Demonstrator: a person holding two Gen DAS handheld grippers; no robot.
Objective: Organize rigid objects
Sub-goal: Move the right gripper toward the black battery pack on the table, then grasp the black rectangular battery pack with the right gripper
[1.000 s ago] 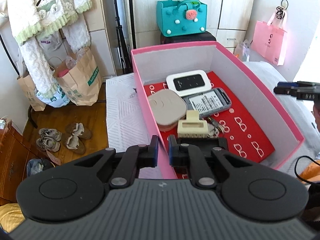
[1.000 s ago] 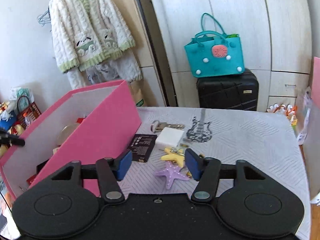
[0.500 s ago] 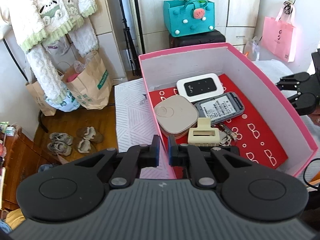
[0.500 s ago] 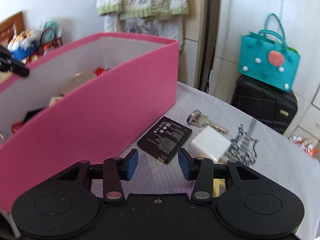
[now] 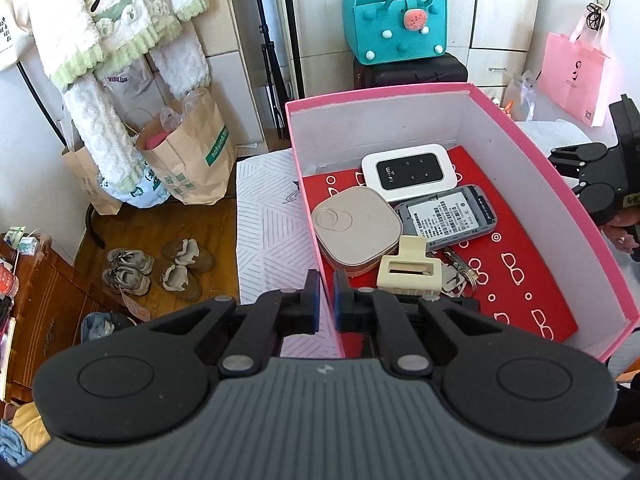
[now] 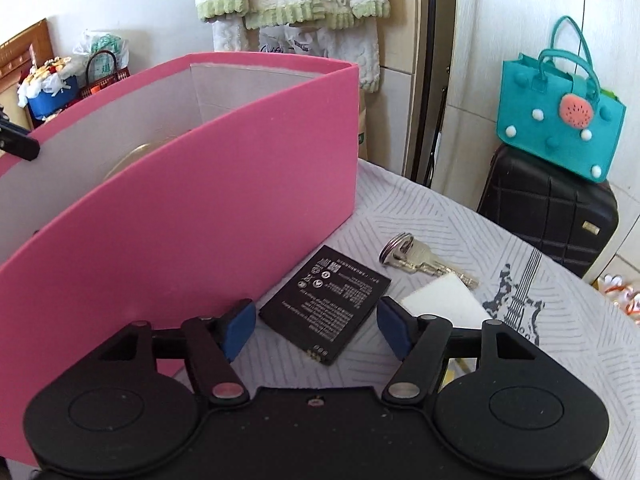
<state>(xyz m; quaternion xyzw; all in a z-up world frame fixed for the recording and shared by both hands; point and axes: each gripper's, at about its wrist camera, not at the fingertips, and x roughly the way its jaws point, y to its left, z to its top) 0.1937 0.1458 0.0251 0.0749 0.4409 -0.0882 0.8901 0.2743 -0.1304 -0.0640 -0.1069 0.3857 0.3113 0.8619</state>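
left wrist view: left gripper (image 5: pixel 325 298) jaws nearly closed, pinching the near wall of the pink box (image 5: pixel 560 184), steadying it. box already holds wifi router (image 5: pixel 409 171), beige case (image 5: pixel 356 232), phone body (image 5: pixel 448 216), hair clip (image 5: pixel 408 272), keys partly hidden behind clip. right gripper (image 5: pixel 596 184) seen beyond the box's right wall.

right wrist view: right gripper (image 6: pixel 316 328) jaws have just been opening, now wide, nothing gripped. battery (image 6: pixel 326 304) lies flat on the striped cover (image 6: pixel 560 344) just ahead, between the pads but untouched. its long axis runs diagonal, near right to far left, so wrist prob needs roll before closing. box wall sits close on left. key (image 6: pixel 420 260) and white block (image 6: pixel 444 304) further right. right hand is nearer.
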